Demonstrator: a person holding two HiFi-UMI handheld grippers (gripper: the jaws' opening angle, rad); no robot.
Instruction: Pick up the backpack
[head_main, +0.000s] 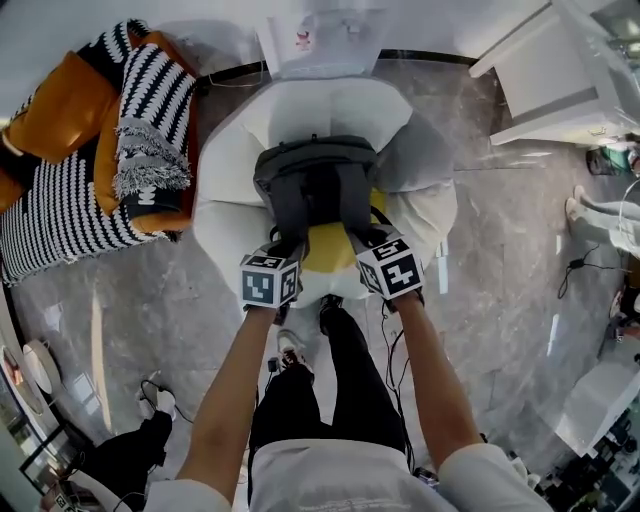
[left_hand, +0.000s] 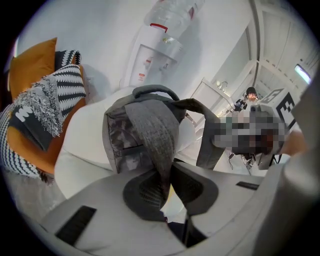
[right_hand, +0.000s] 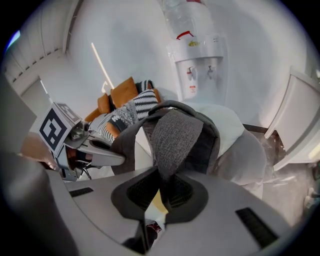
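**Backpack held by both straps**

Head view: dark grey fabric backpack (head_main: 315, 180) lies over white rounded beanbag (head_main: 225, 205), with left gripper (head_main: 285, 245) and right gripper (head_main: 362, 240) at its near edge.
Left gripper view: jaws clamped on grey woven shoulder strap (left_hand: 152, 132).
Right gripper view: jaws clamped on other strap (right_hand: 172, 132).

Backpack (head_main: 315, 175): grey woven cloth, matt; its straps (left_hand: 152, 130) coarse-textured. Beanbag (head_main: 225, 210): white cloth, smooth, matt. Throw (head_main: 150, 120): black-and-white knit, fringed, rough. Cushion (head_main: 55, 110): orange, smooth, faint sheen. Floor (head_main: 500, 270): grey marbled stone look, glossy. Left gripper (left_hand: 167, 176) pads (left_hand: 144, 191): dark, ribbed, matt; body smooth grey plastic.
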